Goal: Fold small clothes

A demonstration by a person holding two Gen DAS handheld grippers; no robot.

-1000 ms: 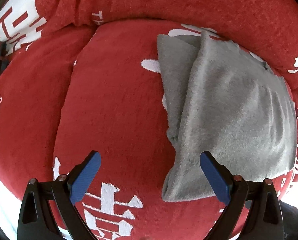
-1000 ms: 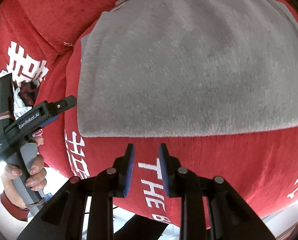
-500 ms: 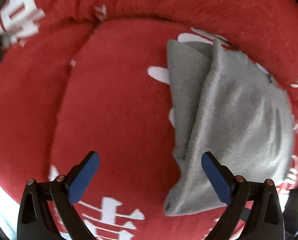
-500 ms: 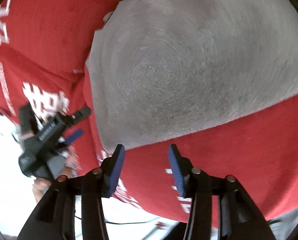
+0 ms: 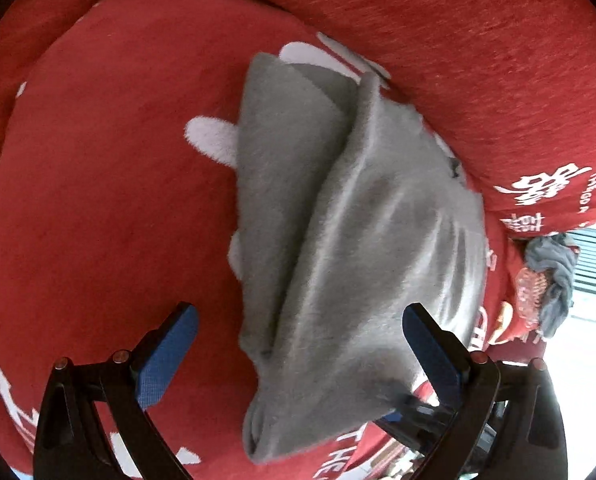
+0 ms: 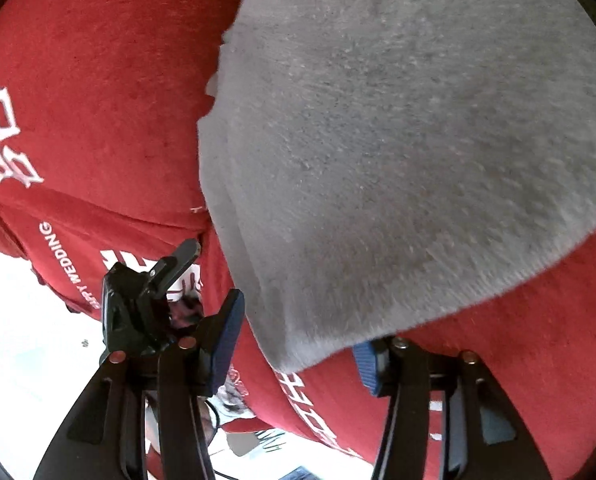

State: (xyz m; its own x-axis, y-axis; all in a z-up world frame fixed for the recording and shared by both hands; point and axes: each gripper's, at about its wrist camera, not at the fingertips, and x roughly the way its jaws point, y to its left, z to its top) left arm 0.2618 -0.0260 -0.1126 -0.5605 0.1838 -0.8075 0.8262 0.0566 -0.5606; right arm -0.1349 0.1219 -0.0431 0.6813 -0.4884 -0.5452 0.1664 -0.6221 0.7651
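Left wrist view: the left gripper (image 5: pixel 300 354) is spread wide, its 2 blue pads at 7 and 5 o'clock, holding nothing. Between and beyond them lies the gray cloth (image 5: pixel 350 240), folded in layers on the red cushion (image 5: pixel 110 184) printed with white characters; it runs from 12 o'clock down to its near corner at 6. Under that corner at 5 o'clock shows the right gripper (image 5: pixel 402 412). A crumpled gray garment (image 5: pixel 554 280) sits at 3 o'clock, well apart.

Right wrist view: the right gripper (image 6: pixel 298 344) is open wide, the cloth's (image 6: pixel 398 152) near corner hanging between its pads; whether either pad touches it I cannot tell. The left gripper (image 6: pixel 154 296) shows at 8 o'clock, just beside the cloth edge, over the cushion (image 6: pixel 98 112).
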